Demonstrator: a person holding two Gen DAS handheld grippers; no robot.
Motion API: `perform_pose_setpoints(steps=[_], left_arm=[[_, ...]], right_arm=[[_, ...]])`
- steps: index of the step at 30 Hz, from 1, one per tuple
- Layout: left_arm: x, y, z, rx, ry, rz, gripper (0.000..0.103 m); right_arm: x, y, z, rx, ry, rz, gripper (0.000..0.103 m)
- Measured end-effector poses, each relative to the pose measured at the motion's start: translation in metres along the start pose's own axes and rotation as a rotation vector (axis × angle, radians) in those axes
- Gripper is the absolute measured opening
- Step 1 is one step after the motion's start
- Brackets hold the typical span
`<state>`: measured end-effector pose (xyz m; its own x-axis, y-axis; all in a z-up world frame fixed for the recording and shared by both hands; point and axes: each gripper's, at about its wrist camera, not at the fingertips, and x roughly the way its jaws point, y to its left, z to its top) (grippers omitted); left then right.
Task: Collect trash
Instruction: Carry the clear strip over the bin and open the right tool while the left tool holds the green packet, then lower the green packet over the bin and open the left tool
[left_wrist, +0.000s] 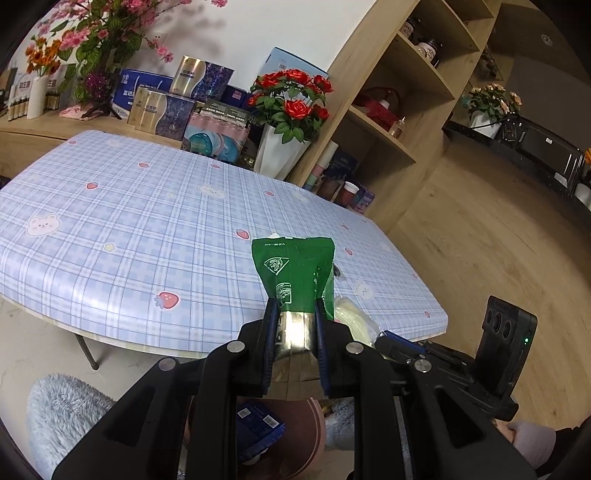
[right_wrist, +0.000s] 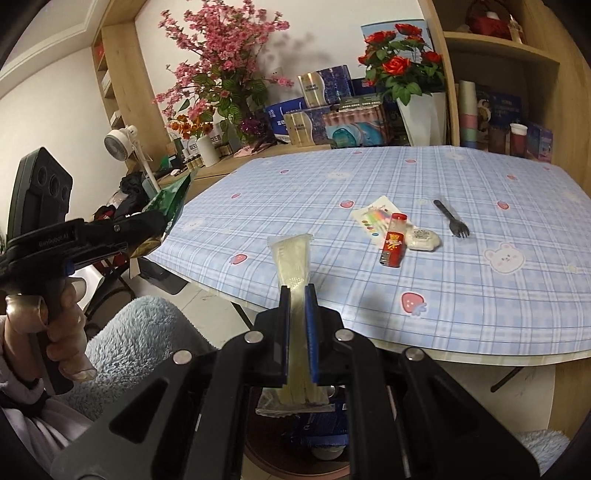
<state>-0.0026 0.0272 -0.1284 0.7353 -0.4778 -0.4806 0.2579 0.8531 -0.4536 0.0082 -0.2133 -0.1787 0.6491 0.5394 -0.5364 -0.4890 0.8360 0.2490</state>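
The fingers (left_wrist: 271, 321) of the left gripper (left_wrist: 295, 314) are clamped on a green foil packet (left_wrist: 295, 269), its long axis running straight out ahead of them. The right gripper (right_wrist: 297, 295) pinches a pale, slim wrapper (right_wrist: 291, 258) the same way, lengthwise between its pads. Both pieces hang off the near edge of the counter (right_wrist: 443, 295). Directly beneath both grippers sits a brown round bin (right_wrist: 266, 454) with blue packaging already inside, so the drop looks to be straight down. More trash lies farther out on the counter: a red packet (right_wrist: 394, 240), a white lump (right_wrist: 424, 238), a printed wrapper (right_wrist: 371, 218) and a black fork (right_wrist: 452, 218), all nearer the right hand than the left.
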Motion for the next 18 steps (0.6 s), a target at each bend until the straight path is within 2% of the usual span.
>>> perform_pose_setpoints(steps=[6,9,12,14,16,18], left_arm=[[0.003,0.008,-0.006,-0.015,0.013,0.019,0.019],[0.006,0.011,-0.007,-0.017,0.023,0.025,0.019],[0.009,0.010,-0.009,-0.001,0.031,0.036,0.019],[0.011,0.008,-0.010,0.015,0.037,0.045,0.019],[0.014,0.006,-0.013,0.034,0.042,0.053,0.019],[0.017,0.004,-0.014,0.050,0.050,0.059,0.019]], right_arm=[[0.005,0.005,-0.004,-0.028,0.020,0.000,0.013],[0.007,0.004,-0.006,-0.017,0.023,0.015,0.026],[0.010,0.004,-0.007,-0.018,0.027,0.018,0.028],[0.011,0.004,-0.008,-0.019,0.023,0.012,0.034],[0.010,0.003,-0.008,-0.019,0.013,-0.005,0.053],[0.009,0.001,-0.008,-0.013,-0.001,-0.028,0.062]])
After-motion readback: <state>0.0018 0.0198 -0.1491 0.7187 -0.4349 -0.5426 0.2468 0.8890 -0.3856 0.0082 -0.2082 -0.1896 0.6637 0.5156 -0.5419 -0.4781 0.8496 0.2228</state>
